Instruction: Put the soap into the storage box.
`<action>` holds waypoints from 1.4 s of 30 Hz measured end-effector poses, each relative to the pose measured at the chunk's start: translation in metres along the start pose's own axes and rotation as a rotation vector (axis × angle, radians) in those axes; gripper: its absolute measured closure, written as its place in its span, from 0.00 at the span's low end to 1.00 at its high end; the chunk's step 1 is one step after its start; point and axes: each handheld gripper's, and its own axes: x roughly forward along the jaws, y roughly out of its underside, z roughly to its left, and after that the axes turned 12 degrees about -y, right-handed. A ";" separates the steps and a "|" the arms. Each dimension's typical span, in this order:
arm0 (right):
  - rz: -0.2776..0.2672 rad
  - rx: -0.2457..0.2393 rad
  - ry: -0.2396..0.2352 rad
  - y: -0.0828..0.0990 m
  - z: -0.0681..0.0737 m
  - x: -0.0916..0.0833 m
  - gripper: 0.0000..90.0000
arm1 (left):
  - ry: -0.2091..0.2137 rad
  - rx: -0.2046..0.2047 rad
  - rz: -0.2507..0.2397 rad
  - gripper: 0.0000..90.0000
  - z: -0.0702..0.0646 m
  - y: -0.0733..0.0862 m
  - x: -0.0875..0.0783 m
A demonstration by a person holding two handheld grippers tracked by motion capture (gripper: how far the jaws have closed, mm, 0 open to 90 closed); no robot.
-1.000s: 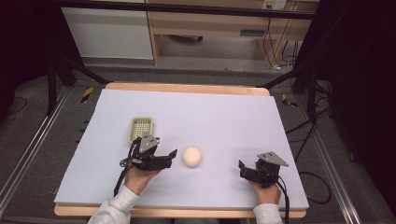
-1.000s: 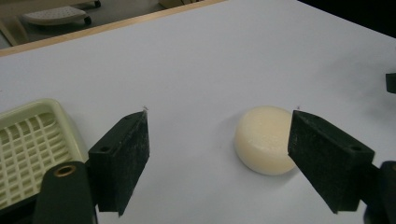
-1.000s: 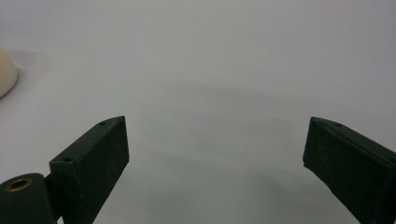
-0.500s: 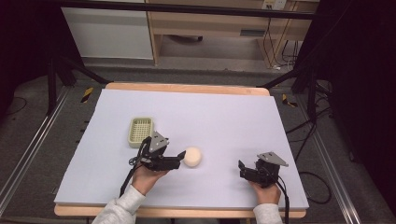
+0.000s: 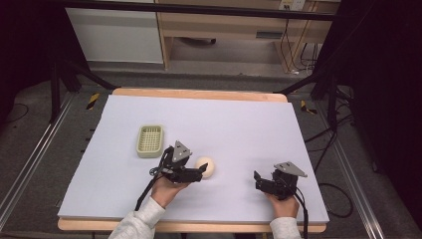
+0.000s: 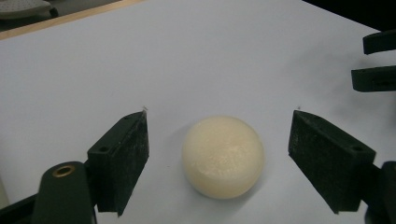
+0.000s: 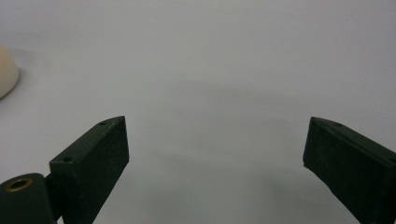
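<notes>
A cream ball (image 5: pixel 206 167) rests on the white table sheet (image 5: pixel 239 129) near the front. My left gripper (image 5: pixel 199 173) is open and lies low on the sheet, its jaws on either side of the ball without touching it. In the left gripper view the ball (image 6: pixel 223 156) sits between the two black pads of my left gripper (image 6: pixel 219 116), with a gap on each side. My right gripper (image 5: pixel 257 179) is open at the front right, apart from the ball, nothing between its jaws (image 7: pixel 215 122). The ball's edge (image 7: pixel 6 71) shows at the far left of that view.
A small pale green basket (image 5: pixel 150 140) stands on the sheet behind and left of my left gripper. The right gripper's jaws (image 6: pixel 377 60) show at the right edge of the left gripper view. The sheet's front edge runs just before both hands.
My left gripper has moved right, away from the basket, until its open jaws came around the ball. The right gripper and the ball have stayed put.
</notes>
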 end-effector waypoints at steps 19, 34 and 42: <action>0.008 -0.001 -0.010 0.000 0.003 0.003 0.08 | -0.012 0.015 0.080 0.20 -0.010 0.004 0.027; 0.013 -0.001 -0.016 0.000 0.003 0.004 0.08 | -0.010 0.016 0.115 0.18 -0.018 0.010 0.044; 0.018 -0.001 -0.016 0.000 0.003 0.004 0.08 | -0.012 0.022 0.137 0.19 -0.019 0.013 0.051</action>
